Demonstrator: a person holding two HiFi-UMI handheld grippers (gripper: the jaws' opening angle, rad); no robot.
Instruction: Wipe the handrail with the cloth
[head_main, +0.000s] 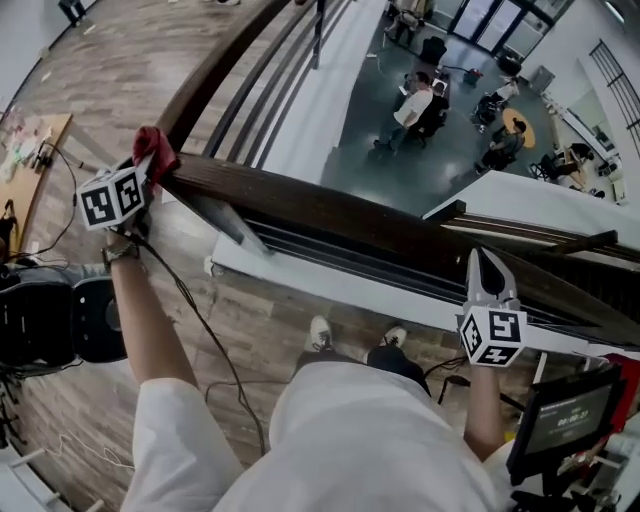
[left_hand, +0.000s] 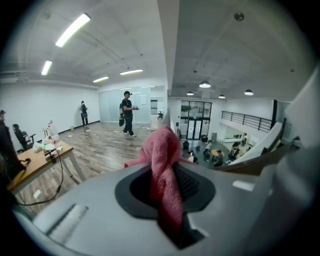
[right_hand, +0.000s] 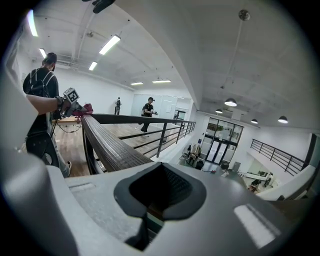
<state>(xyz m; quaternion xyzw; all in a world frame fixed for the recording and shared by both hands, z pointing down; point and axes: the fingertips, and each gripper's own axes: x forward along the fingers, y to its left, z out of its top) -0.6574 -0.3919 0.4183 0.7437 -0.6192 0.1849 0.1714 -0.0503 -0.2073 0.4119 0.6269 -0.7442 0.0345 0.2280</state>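
**A:** What takes up most of the scene?

**B:** The wood floor (head_main: 110, 60) of an upper level, and past its edge an open drop to a lower level (head_main: 400, 150) where people sit around tables. The dark wooden handrail (head_main: 330, 215) runs across the head view from the left down toward the right. A second run meets it at a corner on the left.

**A:** Where are the two tools?

**B:** They are well apart. The left gripper (head_main: 148, 165) is at that corner. The right gripper (head_main: 487, 272) is far along the rail to the right, with its tip over the top of the wood. I cannot tell whether it touches.

**A:** And the cloth?

**B:** The red cloth (head_main: 155, 148) sits bunched on top of the rail at the corner, at the tip of the left gripper. In the left gripper view its jaws are pinched tight on the cloth (left_hand: 162, 160), with folds sticking out in front of them.

**A:** What about the right jaws?

**B:** They are drawn together with nothing between them, and the handrail (right_hand: 107, 145) stretches away from them. Far down it, the left gripper's marker cube (right_hand: 71, 95) shows beside the cloth (right_hand: 87, 108).
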